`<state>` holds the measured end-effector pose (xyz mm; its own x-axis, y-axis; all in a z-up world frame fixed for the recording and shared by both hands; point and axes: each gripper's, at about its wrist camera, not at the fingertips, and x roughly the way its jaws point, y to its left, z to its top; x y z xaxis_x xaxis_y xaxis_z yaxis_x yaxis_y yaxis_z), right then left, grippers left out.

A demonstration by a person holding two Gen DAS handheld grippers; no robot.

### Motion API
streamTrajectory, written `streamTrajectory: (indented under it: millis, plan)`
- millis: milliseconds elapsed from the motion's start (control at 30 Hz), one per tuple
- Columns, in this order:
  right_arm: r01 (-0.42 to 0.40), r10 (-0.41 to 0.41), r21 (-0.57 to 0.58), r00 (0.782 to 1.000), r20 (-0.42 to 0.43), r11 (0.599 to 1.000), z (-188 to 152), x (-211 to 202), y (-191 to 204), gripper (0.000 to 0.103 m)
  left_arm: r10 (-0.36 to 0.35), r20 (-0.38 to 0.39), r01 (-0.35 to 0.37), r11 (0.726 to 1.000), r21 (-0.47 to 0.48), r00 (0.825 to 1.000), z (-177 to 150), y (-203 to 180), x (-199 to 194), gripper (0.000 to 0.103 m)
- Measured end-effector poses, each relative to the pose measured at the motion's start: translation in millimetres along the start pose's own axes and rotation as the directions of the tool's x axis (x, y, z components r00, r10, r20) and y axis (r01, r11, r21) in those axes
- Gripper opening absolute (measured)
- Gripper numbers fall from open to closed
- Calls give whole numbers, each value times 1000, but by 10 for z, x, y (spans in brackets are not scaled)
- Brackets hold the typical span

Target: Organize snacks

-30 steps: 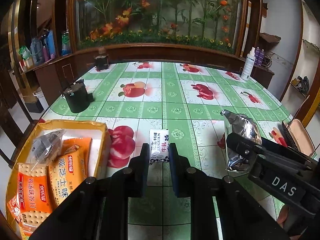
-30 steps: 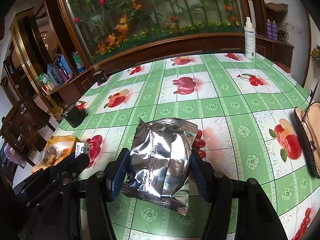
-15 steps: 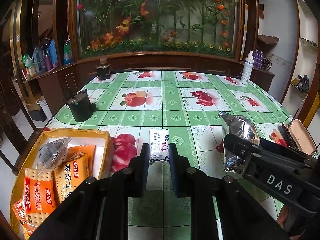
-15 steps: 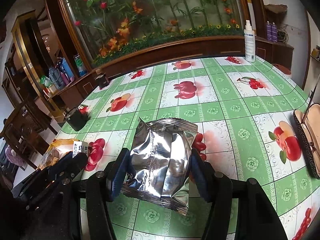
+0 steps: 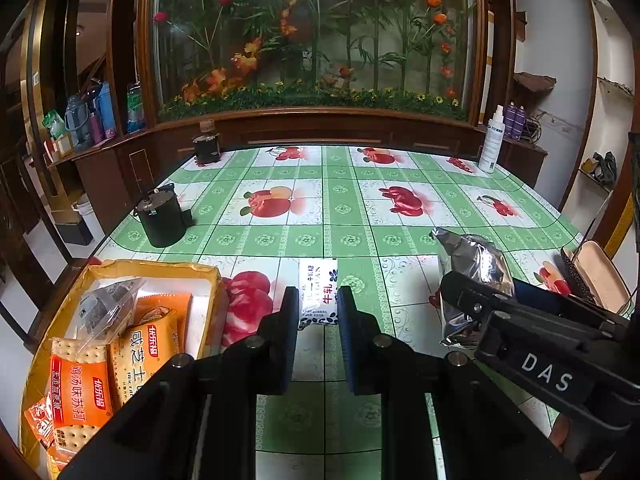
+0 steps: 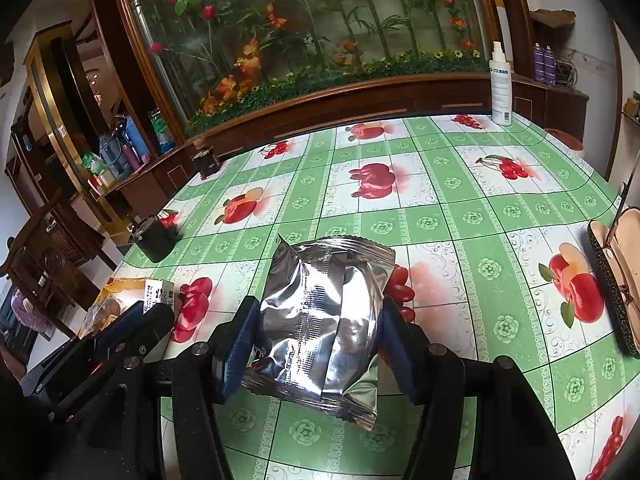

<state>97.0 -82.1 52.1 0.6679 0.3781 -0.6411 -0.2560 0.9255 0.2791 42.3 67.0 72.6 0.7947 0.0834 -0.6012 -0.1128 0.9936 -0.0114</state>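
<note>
Two snacks in mid-air over a fruit-print tablecloth [image 5: 340, 208]: the left gripper [image 5: 318, 312] pinches a small white candy packet [image 5: 318, 294] between its pads, while the right gripper [image 6: 316, 340] clamps a crinkled silver foil bag [image 6: 320, 320] by its two sides. Both packets appear lifted clear of the table. To the left, at the table's edge, a yellow box [image 5: 120, 270] already holds several items — orange cracker packs [image 5: 80, 396] and a clear-wrapped snack [image 5: 104, 308] — so the sorting looks well under way. What is left, by the look of it, is to carry these two packets across and drop them in; no other loose snacks show on the cloth.
</note>
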Motion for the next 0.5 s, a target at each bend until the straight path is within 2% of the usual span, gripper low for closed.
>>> streamTrajectory:
  millis: [500]
  plan:
    - [-14, 14, -2, 1000, -5, 1000, -20, 19, 42, 65, -1, -7, 1, 1000, 6, 1000, 9, -41, -7, 18]
